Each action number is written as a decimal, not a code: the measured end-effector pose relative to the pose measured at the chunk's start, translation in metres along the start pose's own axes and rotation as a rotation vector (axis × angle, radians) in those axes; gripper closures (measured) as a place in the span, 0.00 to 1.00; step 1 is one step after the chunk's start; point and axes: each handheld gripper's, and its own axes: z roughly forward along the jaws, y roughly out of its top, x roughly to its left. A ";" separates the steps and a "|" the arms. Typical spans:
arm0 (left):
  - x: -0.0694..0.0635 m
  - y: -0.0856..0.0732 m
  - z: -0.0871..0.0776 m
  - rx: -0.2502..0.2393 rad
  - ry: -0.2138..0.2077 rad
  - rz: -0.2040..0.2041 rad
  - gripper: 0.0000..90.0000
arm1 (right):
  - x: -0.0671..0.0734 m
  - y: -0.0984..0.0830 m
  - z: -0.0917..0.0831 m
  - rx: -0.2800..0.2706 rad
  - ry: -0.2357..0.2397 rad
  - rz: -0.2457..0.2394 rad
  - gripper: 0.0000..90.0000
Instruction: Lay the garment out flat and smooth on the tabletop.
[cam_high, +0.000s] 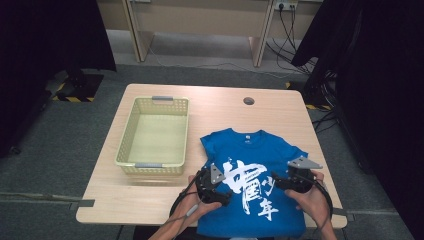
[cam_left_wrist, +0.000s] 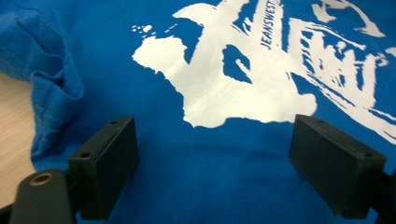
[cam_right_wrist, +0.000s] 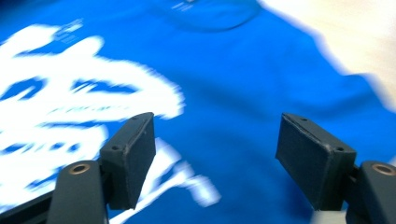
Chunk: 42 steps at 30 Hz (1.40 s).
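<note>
A light wooden table (cam_high: 150, 200) was seen from the high view, with a blue T-shirt (cam_high: 260, 150) spread flat on its near right part, collar away from the person and hem hanging over the near edge; a pale yellow basket (cam_high: 127, 135) was stood well apart to its left. Large white brush-style characters were printed across the shirt's chest; in the left gripper view the small word "JEANSWEST" could be read inside the print, and a bunched sleeve fold was shown at the cloth's edge beside bare wood. The right gripper view was blurred, though the collar was made out at the top. The left gripper (cam_high: 216, 187) was held over the shirt's left side, jaws apart, nothing clamped; the right gripper (cam_high: 295, 179) was held over its right side, jaws likewise apart, cloth lying below them unpinched.
</note>
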 end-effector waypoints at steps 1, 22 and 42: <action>-0.001 -0.001 -0.001 -0.002 0.006 0.008 0.15 | 0.005 -0.002 0.000 0.010 0.019 -0.007 0.31; -0.018 0.000 0.000 0.004 -0.009 0.025 0.14 | -0.002 -0.021 0.004 0.061 0.061 0.024 0.30; -0.028 0.018 0.015 -0.019 -0.019 0.034 0.18 | -0.025 -0.030 -0.006 0.076 0.018 0.066 0.29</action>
